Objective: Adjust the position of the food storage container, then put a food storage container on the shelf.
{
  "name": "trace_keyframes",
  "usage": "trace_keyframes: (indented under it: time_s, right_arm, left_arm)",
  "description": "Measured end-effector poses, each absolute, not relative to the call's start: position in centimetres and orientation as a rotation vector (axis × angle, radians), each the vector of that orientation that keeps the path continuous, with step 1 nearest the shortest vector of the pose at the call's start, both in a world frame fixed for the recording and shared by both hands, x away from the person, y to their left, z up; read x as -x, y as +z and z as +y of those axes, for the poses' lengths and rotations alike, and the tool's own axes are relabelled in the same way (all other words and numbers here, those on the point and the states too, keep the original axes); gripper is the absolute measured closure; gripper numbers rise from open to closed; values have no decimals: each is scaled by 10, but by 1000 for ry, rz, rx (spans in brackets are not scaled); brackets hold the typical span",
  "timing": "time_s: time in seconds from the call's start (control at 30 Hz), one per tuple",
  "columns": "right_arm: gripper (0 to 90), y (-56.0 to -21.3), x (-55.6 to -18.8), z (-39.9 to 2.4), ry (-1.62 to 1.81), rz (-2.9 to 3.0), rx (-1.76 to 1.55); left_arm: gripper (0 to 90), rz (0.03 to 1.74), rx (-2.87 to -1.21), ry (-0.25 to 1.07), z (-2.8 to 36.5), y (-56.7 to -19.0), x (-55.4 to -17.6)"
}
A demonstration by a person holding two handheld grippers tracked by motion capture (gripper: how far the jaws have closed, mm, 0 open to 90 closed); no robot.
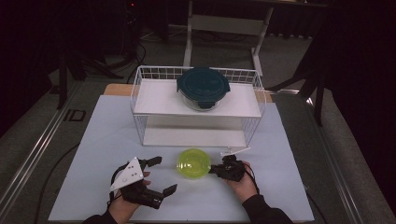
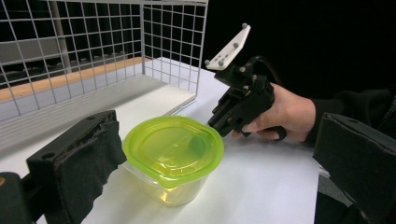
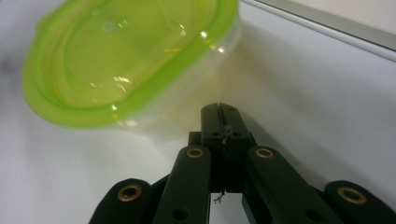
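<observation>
Lime-lidded, clear plastic round container [image 1: 193,164] sits on the white desk [image 1: 93,154] before the wire rack [image 1: 196,105], light, slick and thin-walled, best pinched at its rim, between the closed, empty right tool [image 1: 214,169] and wide-open left tool [image 1: 164,174].

Both grippers are matte black. The left gripper [image 1: 159,176] carries a pale grey three-cornered plate dotted with small studs, and its broad jaws are faced with rough dark padding. The right gripper [image 3: 219,112] has linked black arms pinned with brass-ringed screws, a grey studded plate on top and a black cable looping off behind. The person's sleeves [image 1: 261,210] are dark.
</observation>
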State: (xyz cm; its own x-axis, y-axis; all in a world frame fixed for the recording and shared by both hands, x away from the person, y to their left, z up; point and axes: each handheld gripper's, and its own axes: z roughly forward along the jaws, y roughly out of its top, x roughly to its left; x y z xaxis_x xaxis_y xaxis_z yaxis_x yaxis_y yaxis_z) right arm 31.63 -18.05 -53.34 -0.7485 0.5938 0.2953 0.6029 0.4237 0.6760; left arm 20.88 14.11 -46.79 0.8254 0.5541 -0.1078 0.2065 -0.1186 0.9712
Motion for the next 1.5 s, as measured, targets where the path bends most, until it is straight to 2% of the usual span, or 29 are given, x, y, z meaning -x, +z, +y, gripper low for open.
trace_keyframes:
  time_s: [0.1,0.3,0.4,0.63,0.8,1.07,1.23,1.5]
  right_arm:
    - [882,-528,-313,-191,-1283,-2642,1128]
    - [756,-506,-300,-210,-1388,-2656,1137]
    - [650,-492,-292,-216,-1461,-2655,1135]
    - [280,-471,-281,-218,-1605,-2563,1150]
    - [146,-463,-278,-215,-1641,-2521,1090]
    - [166,-452,-281,-208,-1645,-2553,1082]
    - [146,-451,-292,-206,-1597,-2515,1109]
    - [139,-461,-302,-197,-1517,-2409,1239]
  left_arm:
    - [12,602,-1692,323,141,-468,-210]
    - [12,598,-1705,318,140,-469,-211]
    - [13,592,-1708,322,140,-469,-212]
    - [13,563,-1723,299,137,-462,-217]
    - [13,540,-1712,150,136,-456,-225]
    - [13,631,-1757,153,137,-446,-246]
    - [13,680,-1778,150,134,-447,-257]
    - [13,834,-1762,39,130,-460,-283]
